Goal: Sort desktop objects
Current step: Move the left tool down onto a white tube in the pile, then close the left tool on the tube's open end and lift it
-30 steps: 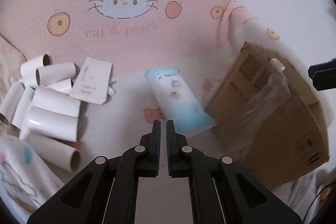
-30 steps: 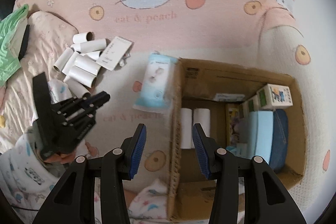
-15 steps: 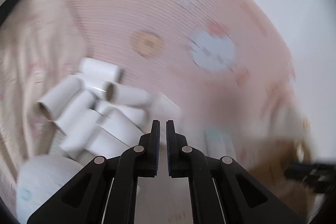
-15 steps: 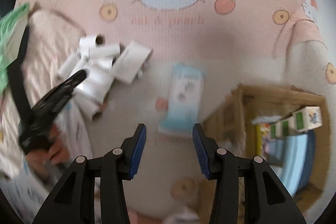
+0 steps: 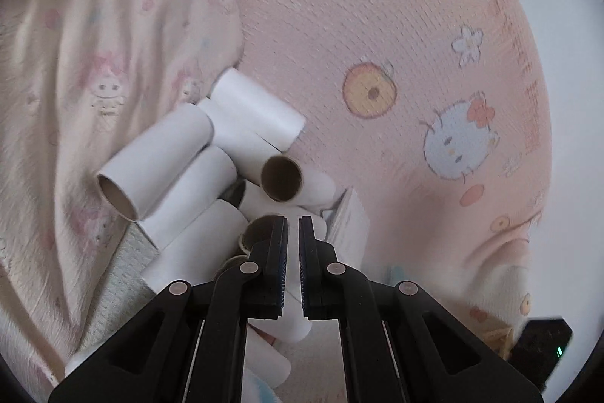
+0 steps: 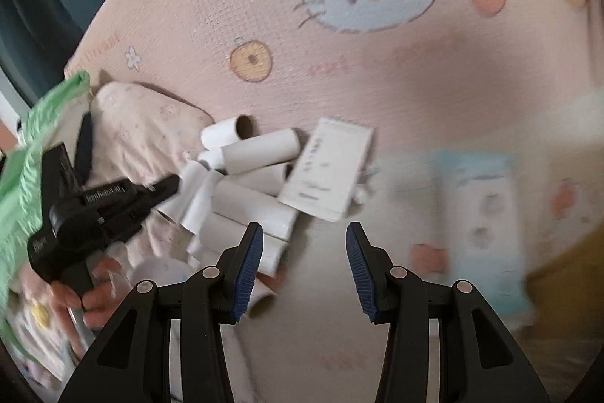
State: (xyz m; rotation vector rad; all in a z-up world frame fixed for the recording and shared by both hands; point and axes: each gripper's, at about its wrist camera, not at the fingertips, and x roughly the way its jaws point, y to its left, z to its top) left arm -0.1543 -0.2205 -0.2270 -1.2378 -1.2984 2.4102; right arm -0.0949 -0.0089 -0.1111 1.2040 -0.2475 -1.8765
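A pile of white cardboard tubes (image 5: 211,153) lies on the pink Hello Kitty blanket (image 5: 377,25). My left gripper (image 5: 292,225) is shut and empty, its tips right over the near tubes. In the right wrist view the tube pile (image 6: 245,184) sits left of centre, with a white paper booklet (image 6: 328,169) beside it and a light blue tissue pack (image 6: 479,214) to the right, blurred. My right gripper (image 6: 304,240) is open and empty, above the blanket just below the booklet. The left gripper (image 6: 113,203) shows there, pointing at the pile.
A cream printed quilt (image 5: 94,63) lies left of the tubes. A green plastic bag (image 6: 34,138) sits at the far left. A brown cardboard box edge (image 6: 566,270) shows blurred at the right. The booklet's edge (image 5: 349,221) lies right of my left fingertips.
My left gripper has swung left from the tissue pack and box to the tube pile, staying shut. My right gripper has moved left from over the box towards the booklet, staying open.
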